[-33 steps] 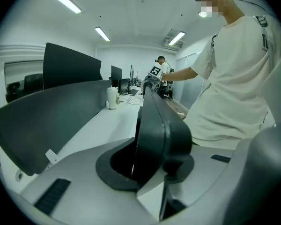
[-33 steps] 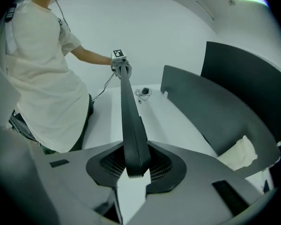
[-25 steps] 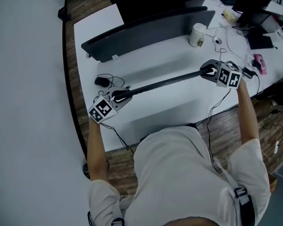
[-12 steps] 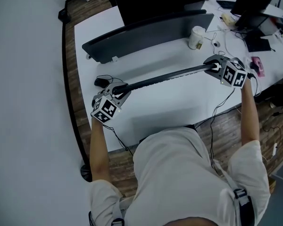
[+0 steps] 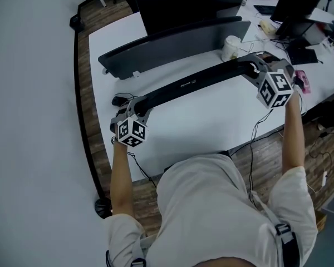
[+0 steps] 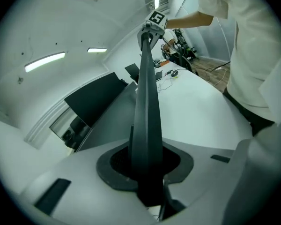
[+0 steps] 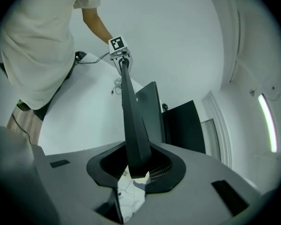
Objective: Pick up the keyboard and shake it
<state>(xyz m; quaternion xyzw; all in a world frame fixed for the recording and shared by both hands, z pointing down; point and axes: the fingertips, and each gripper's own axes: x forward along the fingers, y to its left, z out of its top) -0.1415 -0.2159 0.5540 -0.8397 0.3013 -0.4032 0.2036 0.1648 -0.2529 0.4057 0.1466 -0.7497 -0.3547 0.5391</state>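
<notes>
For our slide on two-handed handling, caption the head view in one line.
A person holds a black keyboard above a white desk, left gripper and right gripper clamped on its ends.

A white desk [image 5: 211, 121] with a dark monitor [image 5: 183, 1] stands on wood-plank floor [image 5: 261, 154] under ceiling strip lights [image 6: 44, 61].

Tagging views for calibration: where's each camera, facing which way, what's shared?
Head view: on the head, steeply down at desk; torso, forearms, left gripper and right gripper clamping the keyboard ends.
Left gripper view: on left gripper, along keyboard to right gripper; arm, shirt.
Right gripper view: mirrored, along keyboard to left gripper; arm, shirt.
Shared: keyboard, all three.
</notes>
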